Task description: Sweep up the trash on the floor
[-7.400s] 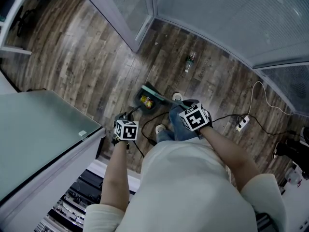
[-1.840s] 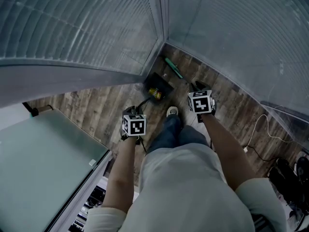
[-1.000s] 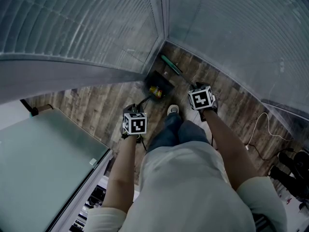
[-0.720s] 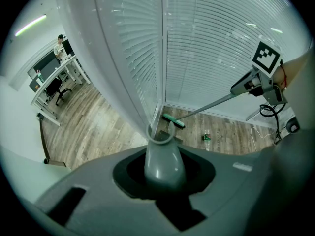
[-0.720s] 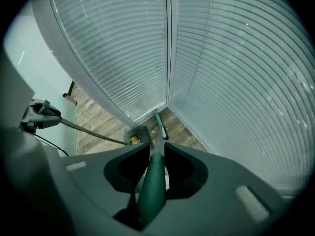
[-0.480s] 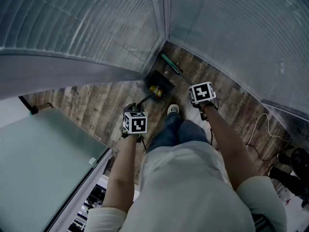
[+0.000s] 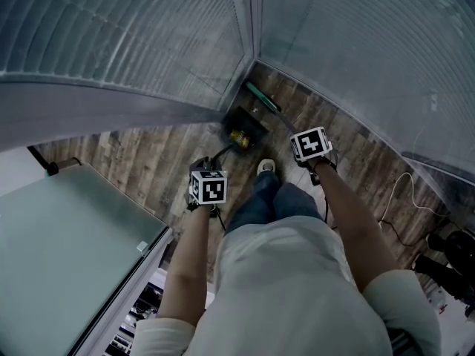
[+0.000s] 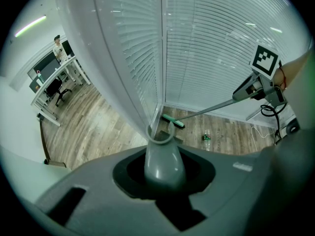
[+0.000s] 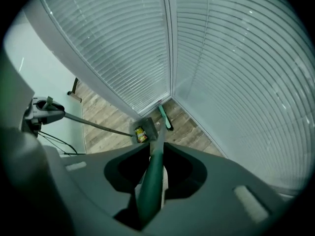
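A dark dustpan [image 7: 245, 130] stands on the wooden floor by the corner of the glass walls, with yellow trash [image 7: 238, 138] inside it. Its long grey handle [image 8: 160, 156] rises into my left gripper [image 7: 207, 185], which is shut on it. The green broom head [image 7: 261, 97] rests on the floor just beyond the pan, close to the corner. My right gripper [image 7: 310, 147] is shut on the green broom handle [image 9: 153, 176]. In the right gripper view the dustpan [image 9: 145, 130] and broom head [image 9: 165, 117] lie side by side. A plastic bottle [image 8: 207, 139] lies on the floor further right.
Two glass walls with blinds [image 7: 148, 43] meet at the corner. A pale desk [image 7: 67, 236] stands at my lower left. A white cable [image 7: 401, 199] trails over the floor at right. My shoe [image 7: 265, 169] is just behind the pan. Desks and chairs [image 8: 54, 82] stand far off.
My right gripper has tilted a little and shifted slightly away from me with the broom handle; the broom head has crept toward the corner. The left gripper and dustpan have stayed still.
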### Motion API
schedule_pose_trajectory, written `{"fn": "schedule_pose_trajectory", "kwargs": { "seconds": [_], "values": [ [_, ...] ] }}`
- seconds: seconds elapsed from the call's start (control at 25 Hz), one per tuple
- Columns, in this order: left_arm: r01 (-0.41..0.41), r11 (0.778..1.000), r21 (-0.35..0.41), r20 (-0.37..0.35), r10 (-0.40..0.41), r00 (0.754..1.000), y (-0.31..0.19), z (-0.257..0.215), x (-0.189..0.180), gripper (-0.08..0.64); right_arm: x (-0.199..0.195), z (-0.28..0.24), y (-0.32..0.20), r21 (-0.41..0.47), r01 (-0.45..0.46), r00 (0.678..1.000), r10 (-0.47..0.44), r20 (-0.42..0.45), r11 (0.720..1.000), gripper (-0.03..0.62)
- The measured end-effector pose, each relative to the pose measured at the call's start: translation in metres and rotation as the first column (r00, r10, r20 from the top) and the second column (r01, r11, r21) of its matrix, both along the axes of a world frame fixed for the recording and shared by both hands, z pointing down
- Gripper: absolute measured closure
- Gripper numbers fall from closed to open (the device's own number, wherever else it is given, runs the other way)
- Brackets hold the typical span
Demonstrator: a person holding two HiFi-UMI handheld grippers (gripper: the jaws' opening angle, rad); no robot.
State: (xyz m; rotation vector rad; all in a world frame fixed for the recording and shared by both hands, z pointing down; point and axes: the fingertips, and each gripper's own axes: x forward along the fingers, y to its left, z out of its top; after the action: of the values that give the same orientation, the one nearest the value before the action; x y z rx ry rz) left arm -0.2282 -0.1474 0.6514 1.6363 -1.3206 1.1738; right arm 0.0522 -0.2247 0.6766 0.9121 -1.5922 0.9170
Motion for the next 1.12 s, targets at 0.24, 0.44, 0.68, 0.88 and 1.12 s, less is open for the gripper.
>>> {"fn": "schedule_pose_trajectory", "kwargs": {
  "seconds": [0.24,0.44,0.68,0.88,1.12],
  "values": [
    [0.000,1.000,0.008,-0.003,0.000,1.000,0.005,-0.002,-0.001,0.466,-0.010,-0.002,0.021,-0.016,0.120,0.993,-0.120,-0.021,0.993,0.497],
    [-0.005,1.000,0.009,0.002,0.005,1.000,0.006,-0.002,0.000,0.466,-0.012,-0.003,0.038,-0.046,0.131,0.991,-0.130,0.012,0.990,0.497],
    [-0.007,1.000,0.007,0.002,0.007,1.000,0.005,-0.001,0.000,0.466,-0.004,-0.011,0.053,-0.089,0.083,0.997,-0.083,0.008,0.992,0.497],
    [-0.011,1.000,0.010,0.004,0.011,1.000,0.007,-0.001,-0.002,0.466,-0.024,-0.015,0.064,-0.098,0.035,0.994,-0.025,0.105,0.995,0.495],
    [-0.014,1.000,0.012,0.003,0.014,1.000,0.010,-0.001,-0.001,0.466,-0.034,-0.022,0.079,-0.123,-0.036,0.983,0.057,0.174,0.992,0.588]
  ]
}}
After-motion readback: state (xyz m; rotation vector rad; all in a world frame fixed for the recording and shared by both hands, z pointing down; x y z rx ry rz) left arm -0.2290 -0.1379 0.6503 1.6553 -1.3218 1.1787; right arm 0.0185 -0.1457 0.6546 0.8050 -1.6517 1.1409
